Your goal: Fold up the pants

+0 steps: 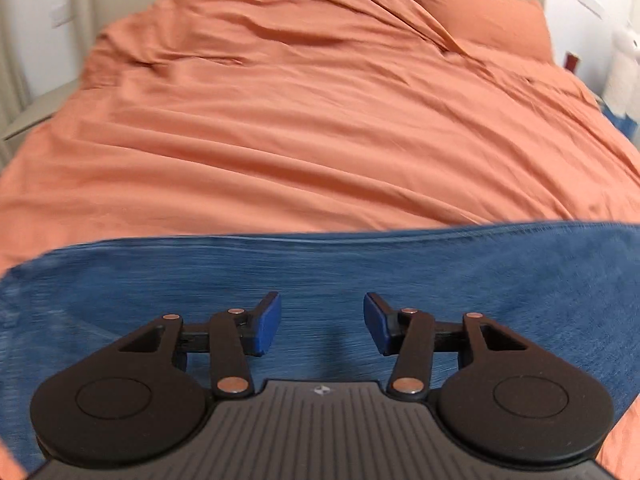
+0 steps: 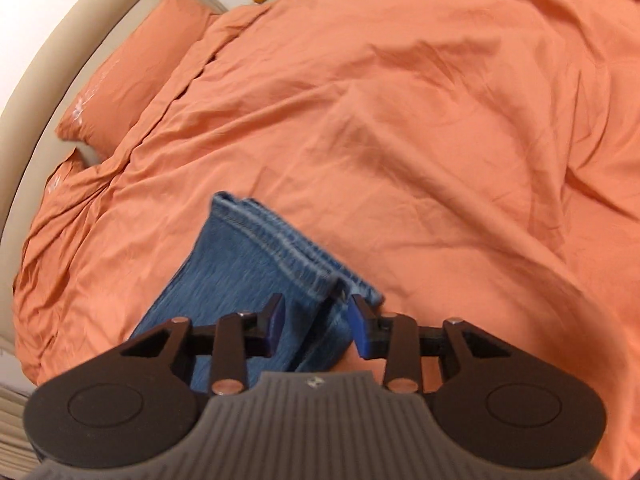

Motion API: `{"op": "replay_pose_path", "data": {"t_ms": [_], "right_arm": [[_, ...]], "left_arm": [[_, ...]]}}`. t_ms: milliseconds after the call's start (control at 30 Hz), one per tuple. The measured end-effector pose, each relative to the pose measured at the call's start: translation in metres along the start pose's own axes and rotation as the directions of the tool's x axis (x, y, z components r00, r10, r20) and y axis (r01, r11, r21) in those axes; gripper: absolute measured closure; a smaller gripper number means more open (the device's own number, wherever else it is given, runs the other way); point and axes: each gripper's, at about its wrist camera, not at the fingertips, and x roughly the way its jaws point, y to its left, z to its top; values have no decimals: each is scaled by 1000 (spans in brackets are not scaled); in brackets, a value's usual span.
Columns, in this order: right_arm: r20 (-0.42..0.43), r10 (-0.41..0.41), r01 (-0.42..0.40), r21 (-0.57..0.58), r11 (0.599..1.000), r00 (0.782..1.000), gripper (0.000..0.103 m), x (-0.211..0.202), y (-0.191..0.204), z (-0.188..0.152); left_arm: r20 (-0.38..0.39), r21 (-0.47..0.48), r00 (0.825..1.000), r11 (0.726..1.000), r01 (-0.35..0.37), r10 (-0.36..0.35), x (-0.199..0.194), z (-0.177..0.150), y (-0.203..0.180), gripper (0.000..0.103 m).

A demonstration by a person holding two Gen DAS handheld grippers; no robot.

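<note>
Blue denim pants (image 1: pixel 400 264) lie on smooth cloth bedding (image 1: pixel 320 140).

No word, number or brand name can be read in either view. A small white emblem (image 1: pixel 322 390) sits on each gripper's ribbed housing, lower centre, carrying no letters. Pale marks on the pillow (image 2: pixel 120 76), upper left of the right wrist view, are too blurred to read.

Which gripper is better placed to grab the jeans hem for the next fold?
Right, probably. The right gripper already straddles the jeans hem corner, while the left gripper hangs open over flat denim, with no edge between its fingers.
</note>
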Motion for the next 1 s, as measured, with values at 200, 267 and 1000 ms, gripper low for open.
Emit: {"op": "replay_pose_path", "data": {"t_ms": [200, 267, 1000], "right_arm": [[-21, 79, -79, -17, 997, 997, 102, 7, -1, 9], [44, 121, -118, -75, 990, 992, 103, -16, 9, 12], [-12, 88, -85, -414, 906, 996, 77, 19, 80, 18]], "left_arm": [[-6, 64, 999, 997, 44, -44, 28, 1, -50, 50], [5, 78, 998, 995, 56, -57, 33, 2, -61, 50], [33, 116, 986, 980, 159, -164, 56, 20, -105, 50]]}}
